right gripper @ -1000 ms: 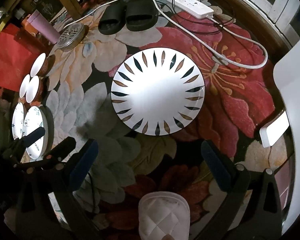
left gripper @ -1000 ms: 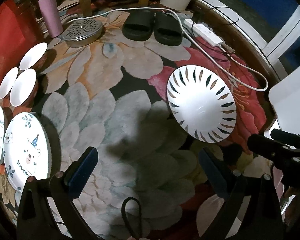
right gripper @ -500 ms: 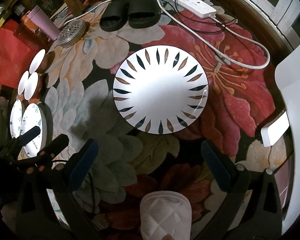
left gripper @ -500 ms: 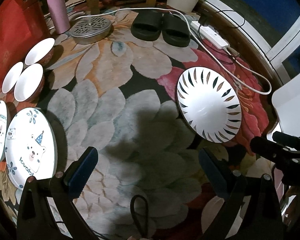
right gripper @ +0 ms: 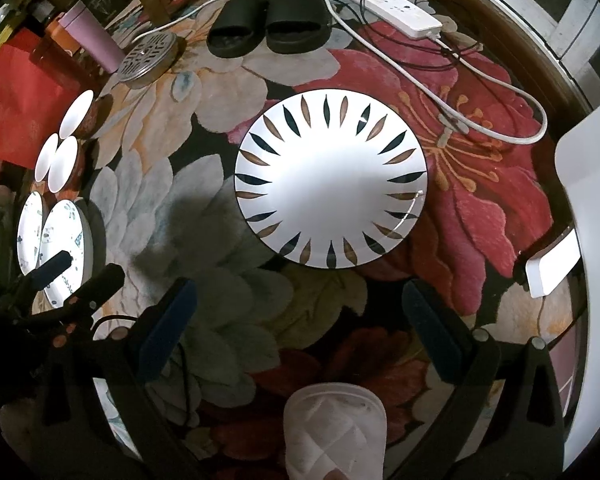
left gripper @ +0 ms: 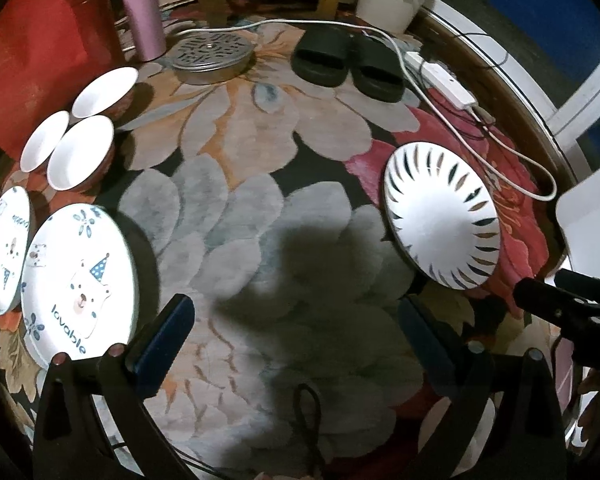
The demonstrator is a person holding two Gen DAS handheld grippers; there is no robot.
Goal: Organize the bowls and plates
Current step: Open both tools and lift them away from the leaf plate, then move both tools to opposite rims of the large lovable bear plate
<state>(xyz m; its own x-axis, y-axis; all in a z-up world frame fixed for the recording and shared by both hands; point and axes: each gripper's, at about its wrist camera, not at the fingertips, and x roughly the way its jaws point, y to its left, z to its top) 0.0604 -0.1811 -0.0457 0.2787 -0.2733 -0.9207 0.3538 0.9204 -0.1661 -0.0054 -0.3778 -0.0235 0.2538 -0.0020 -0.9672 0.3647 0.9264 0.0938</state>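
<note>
A large white plate with dark leaf marks (right gripper: 331, 178) (left gripper: 440, 216) lies on the floral rug. My right gripper (right gripper: 300, 328) hovers open just short of its near rim, empty. At the left sit two white cartoon-bear plates (left gripper: 80, 284) (left gripper: 4, 248) and three white bowls with brown outsides (left gripper: 80, 152) (left gripper: 104, 86) (left gripper: 44, 146). My left gripper (left gripper: 296, 340) is open and empty over the middle of the rug, between the bear plates and the leaf plate. The right gripper's fingers (left gripper: 552, 304) show at the right edge of the left wrist view.
A pair of black slippers (left gripper: 348, 62), a round metal grate lid (left gripper: 210, 52), a pink tumbler (left gripper: 142, 12) and a white power strip (right gripper: 396, 12) with cable (right gripper: 480, 80) lie at the far side. A white slipper (right gripper: 334, 432) is near me. White furniture (right gripper: 596, 184) stands right.
Both grippers have drifted slightly; in the left wrist view the scene shifts right and down, bringing the bear plates and bowls more into view. Both stay open.
</note>
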